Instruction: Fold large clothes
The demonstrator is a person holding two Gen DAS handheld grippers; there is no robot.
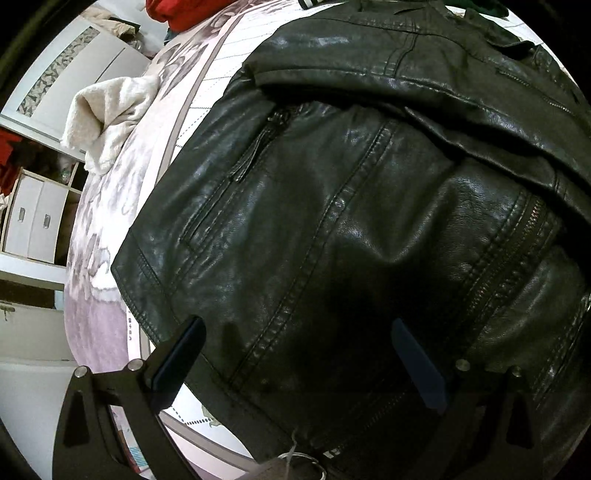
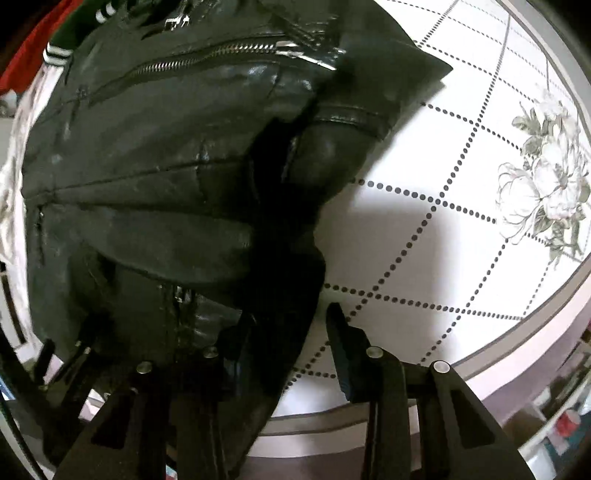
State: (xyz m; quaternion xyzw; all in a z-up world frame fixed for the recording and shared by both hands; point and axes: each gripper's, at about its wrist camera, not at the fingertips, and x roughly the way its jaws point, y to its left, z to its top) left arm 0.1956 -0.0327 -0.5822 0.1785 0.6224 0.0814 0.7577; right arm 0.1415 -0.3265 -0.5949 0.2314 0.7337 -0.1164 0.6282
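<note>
A black leather jacket (image 1: 351,206) lies on the bed with a sleeve folded across its upper part. My left gripper (image 1: 295,350) is open just above the jacket's lower front panel, its fingers wide apart and holding nothing. In the right wrist view the same jacket (image 2: 147,166) fills the left side, zip at the top. My right gripper (image 2: 284,332) is open at the jacket's right edge; dark ribbed fabric of the jacket (image 2: 284,280) lies between its fingers without being pinched.
The bedspread (image 2: 443,229) is white with dotted diamond lines, a flower print and a mauve border. A cream fleece garment (image 1: 110,114) lies at the bed's left edge. Red clothing (image 1: 173,11) sits at the far end. White drawers (image 1: 33,221) stand beside the bed.
</note>
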